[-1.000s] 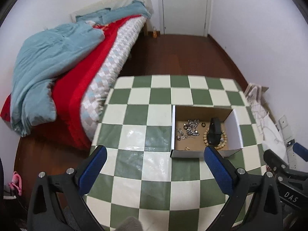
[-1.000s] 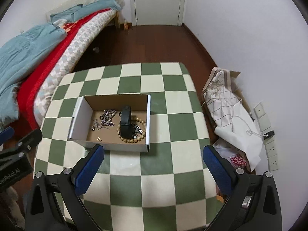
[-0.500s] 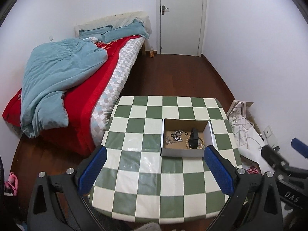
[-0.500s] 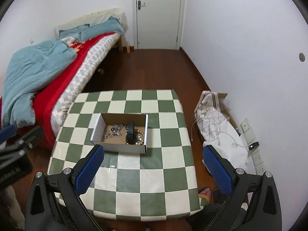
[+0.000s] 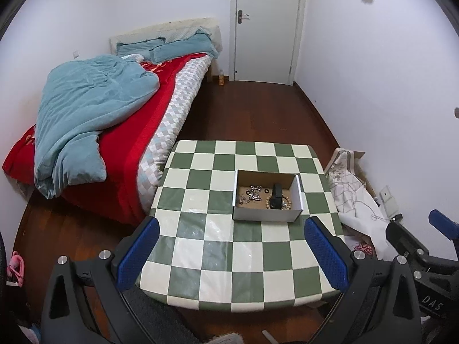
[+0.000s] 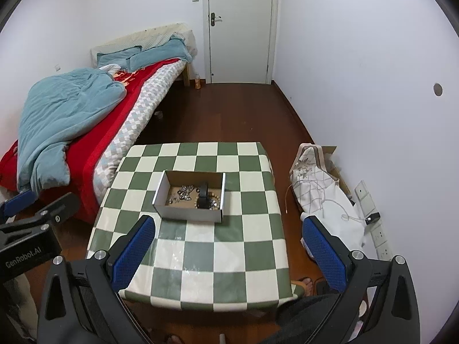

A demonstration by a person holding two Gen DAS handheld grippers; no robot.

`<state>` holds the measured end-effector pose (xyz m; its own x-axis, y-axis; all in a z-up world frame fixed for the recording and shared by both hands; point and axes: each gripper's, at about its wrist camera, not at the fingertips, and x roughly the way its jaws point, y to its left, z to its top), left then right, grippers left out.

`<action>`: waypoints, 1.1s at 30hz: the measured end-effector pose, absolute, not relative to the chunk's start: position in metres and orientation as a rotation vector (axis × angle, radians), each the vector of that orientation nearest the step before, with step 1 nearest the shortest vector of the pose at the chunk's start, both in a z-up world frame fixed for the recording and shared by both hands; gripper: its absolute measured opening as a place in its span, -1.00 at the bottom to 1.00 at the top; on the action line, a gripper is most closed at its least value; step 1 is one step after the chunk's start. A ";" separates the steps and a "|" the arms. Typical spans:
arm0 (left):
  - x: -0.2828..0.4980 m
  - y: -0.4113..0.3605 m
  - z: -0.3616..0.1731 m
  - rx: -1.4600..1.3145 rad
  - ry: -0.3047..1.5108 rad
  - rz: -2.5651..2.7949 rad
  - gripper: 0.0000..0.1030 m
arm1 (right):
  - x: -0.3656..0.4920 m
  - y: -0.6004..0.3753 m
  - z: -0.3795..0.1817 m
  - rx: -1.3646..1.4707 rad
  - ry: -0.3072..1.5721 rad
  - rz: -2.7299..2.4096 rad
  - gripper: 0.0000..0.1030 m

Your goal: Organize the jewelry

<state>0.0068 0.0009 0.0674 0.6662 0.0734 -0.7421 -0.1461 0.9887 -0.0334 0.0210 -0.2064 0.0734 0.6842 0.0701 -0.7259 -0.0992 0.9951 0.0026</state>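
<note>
A shallow white cardboard box [image 5: 266, 213] [image 6: 188, 213] sits on the green-and-white checkered table [image 5: 241, 246] [image 6: 200, 246]. Inside it lie silver jewellery pieces [image 5: 252, 193] [image 6: 183, 193], a black watch [image 5: 276, 195] [image 6: 203, 196] and a wooden bead bracelet [image 5: 287, 205] [image 6: 216, 202]. My left gripper [image 5: 232, 246] hangs high above the table's near part, open and empty. My right gripper [image 6: 226, 246] is likewise raised well above the table, open with nothing between its blue pads [image 6: 133, 252]. Each gripper shows at the edge of the other's view.
A bed [image 5: 120, 132] with a red cover and blue duvet stands left of the table. A white bag [image 6: 318, 189] and wall sockets [image 6: 378, 235] lie on the right by the wall. A closed white door [image 6: 241, 25] is at the back. A person's foot [image 6: 304, 282] shows below the table.
Both grippers have pulled up and back from the table, so the box now looks much smaller and the whole room shows. Both stayed open and empty.
</note>
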 end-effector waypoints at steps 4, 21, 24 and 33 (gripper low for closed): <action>0.002 -0.003 0.070 -0.085 0.839 0.113 1.00 | 0.012 -0.208 0.077 -0.040 0.820 0.097 1.00; 0.041 0.007 0.068 -0.068 0.834 0.216 1.00 | 0.052 -0.206 0.084 -0.054 0.778 0.034 1.00; 0.051 0.009 0.066 -0.074 0.836 0.218 1.00 | 0.068 -0.203 0.077 -0.060 0.789 0.025 1.00; 0.077 0.011 0.058 -0.070 0.861 0.225 1.00 | 0.109 -0.194 0.053 -0.081 0.844 0.014 1.00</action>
<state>0.0768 0.0108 0.0581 0.6294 0.1687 -0.7585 -0.2247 0.9740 0.0301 0.1090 -0.1942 0.0534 0.6643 -0.0195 -0.7472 -0.0449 0.9968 -0.0660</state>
